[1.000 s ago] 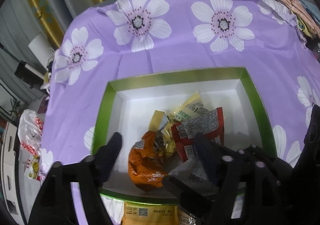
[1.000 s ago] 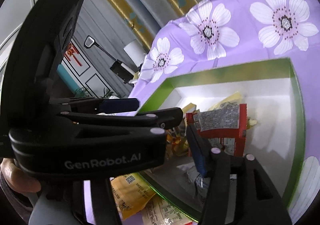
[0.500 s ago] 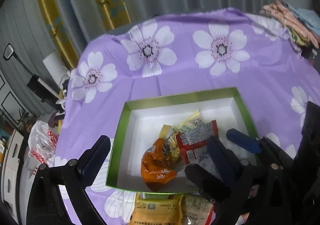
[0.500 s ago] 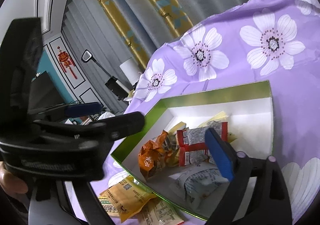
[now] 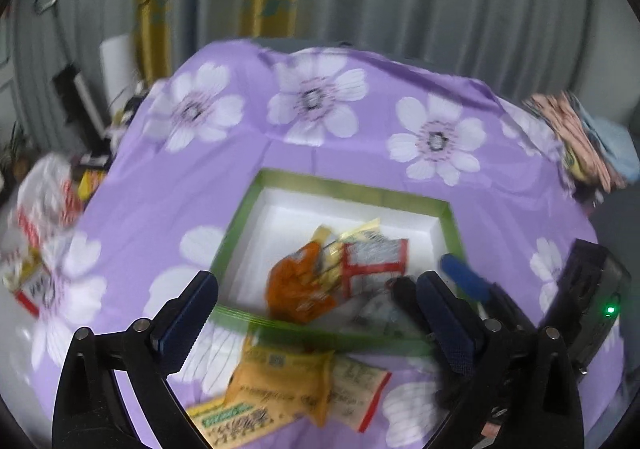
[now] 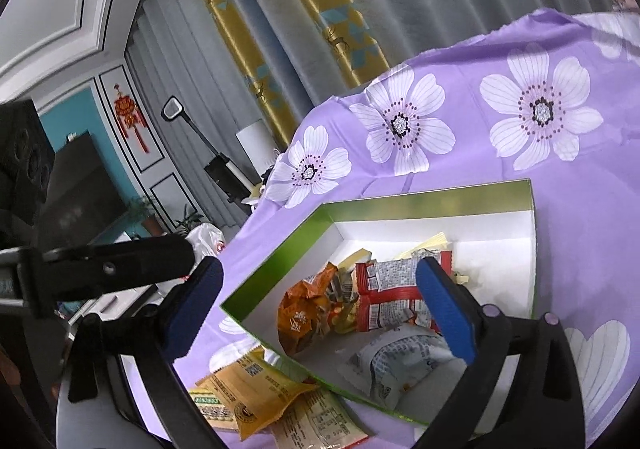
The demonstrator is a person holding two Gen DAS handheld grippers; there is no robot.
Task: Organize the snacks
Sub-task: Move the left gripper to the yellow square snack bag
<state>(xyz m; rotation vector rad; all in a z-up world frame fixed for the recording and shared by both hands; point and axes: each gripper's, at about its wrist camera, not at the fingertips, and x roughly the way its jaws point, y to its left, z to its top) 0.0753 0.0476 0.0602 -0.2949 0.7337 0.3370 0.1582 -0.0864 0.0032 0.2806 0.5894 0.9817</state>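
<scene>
A: Pose to be logged. The left gripper [image 5: 316, 313] is seen raised above the near edge of the green-rimmed box [image 6: 280, 253], fingers spread wide, nothing between them. The right gripper [image 6: 320, 313] is likewise held over the box, jaws parted and empty.

B: Contents?

A: Recorded inside the box, on its white floor: a crumpled orange packet [image 6: 304, 313], a red packet [image 6: 396, 297] touching it, a pale blue-white packet [image 6: 400, 365] nearer. A yellow packet [image 6: 256, 389] and further flat packets are noted outside, on the purple flowered cloth [image 6: 580, 217], just beside the box's near wall. Left view is blurred.
</scene>
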